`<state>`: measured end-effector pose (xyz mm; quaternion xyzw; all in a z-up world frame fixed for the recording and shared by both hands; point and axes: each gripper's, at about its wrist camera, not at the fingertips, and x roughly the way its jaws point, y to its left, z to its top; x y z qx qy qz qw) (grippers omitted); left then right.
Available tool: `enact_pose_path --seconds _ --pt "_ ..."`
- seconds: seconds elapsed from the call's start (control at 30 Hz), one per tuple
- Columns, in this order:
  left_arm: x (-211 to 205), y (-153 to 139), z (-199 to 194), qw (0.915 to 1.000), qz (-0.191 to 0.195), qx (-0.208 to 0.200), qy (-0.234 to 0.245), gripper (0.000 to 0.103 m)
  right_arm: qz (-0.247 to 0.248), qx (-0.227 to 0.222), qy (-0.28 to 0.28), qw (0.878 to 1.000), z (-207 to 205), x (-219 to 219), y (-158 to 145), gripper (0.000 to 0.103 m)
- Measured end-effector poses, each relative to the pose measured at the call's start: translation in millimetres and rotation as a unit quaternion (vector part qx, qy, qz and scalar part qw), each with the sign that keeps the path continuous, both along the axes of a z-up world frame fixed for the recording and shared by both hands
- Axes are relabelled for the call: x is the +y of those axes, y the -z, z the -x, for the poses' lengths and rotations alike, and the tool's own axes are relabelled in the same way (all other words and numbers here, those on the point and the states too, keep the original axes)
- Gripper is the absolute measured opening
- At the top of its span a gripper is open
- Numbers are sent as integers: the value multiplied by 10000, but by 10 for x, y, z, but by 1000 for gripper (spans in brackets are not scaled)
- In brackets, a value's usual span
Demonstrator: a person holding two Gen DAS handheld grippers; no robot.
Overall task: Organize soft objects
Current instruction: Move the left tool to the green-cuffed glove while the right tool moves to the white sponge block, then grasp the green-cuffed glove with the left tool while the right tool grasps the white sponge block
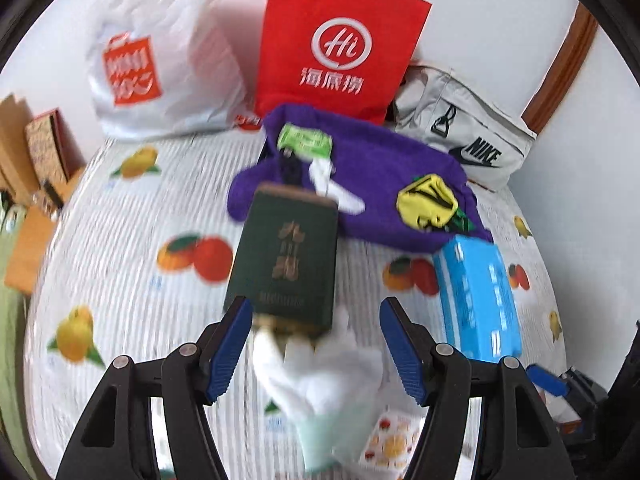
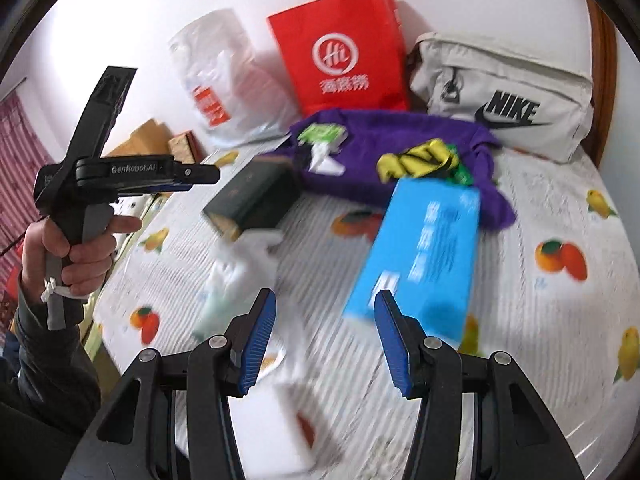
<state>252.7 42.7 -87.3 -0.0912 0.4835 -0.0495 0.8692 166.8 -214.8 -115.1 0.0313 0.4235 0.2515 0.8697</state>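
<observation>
Readable text: red paper bag (image 1: 340, 40) has a white "Hi" circle logo with Chinese characters under it; grey pouch (image 1: 468, 136) reads "NIKE" with a swoosh; the left gripper's body in the right wrist view reads "GenRobot.AI". White plastic bag (image 1: 160, 68) carries an orange logo block, too blurred to read. Dark green box (image 1: 284, 252) has gold characters, blurred. Blue box (image 1: 478, 300) has white print, unreadable.

All of it sits on a bed sheet (image 1: 120, 240) with stripes and fruit prints. The three bags line the wall at the back, the red one between the white bag and the Nike pouch.

Soft items: purple cloth (image 1: 380, 184) lies spread in front of the red bag, long axis running left to right. On it are a yellow fabric piece (image 1: 426, 200), a green-labelled packet (image 1: 306, 142) and a white sock (image 1: 340, 192). A white glove-like item (image 1: 324, 376) lies just in front of the green box's near end, touching it, fingers toward the box and pale green cuff toward the camera.

The green box partly overlaps the purple cloth's near edge; the blue box touches its right corner.

Left gripper (image 1: 316, 340): fingers spread wide, nothing held, straddling the white item. Right gripper (image 2: 326, 336): fingers apart, nothing between them, the blue box's near end just beyond the right finger. Both views are motion-blurred.
</observation>
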Motion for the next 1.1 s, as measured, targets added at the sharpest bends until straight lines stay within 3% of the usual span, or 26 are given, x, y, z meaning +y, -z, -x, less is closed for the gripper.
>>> enact_pose_path --seconds 0.3,0.47,0.67,0.73,0.93,0.97,1.03,1.1 --pt "2 231 395 9997 92 247 -8 64 73 110 -580 9982 544 230 409 58" --pt "-26 335 503 9991 272 332 41 64 210 119 -681 9974 656 335 571 60" --pt "-104 494 512 9990 174 403 64 65 522 30 -711 9961 660 411 791 59" --pt "-142 582 463 9989 199 408 64 66 383 21 -602 9974 650 362 818 55" --pt "-251 848 261 9989 104 457 -73 67 272 -246 -462 9983 666 170 679 54" --pt "-274 883 239 9990 74 444 -77 68 308 -302 -419 9982 668 130 648 54" --pt "-347 933 210 9996 9 271 -29 84 422 -360 -261 9981 649 32 612 54" --pt "-425 957 190 9997 -124 206 37 87 490 -379 -43 9981 617 -77 605 54"
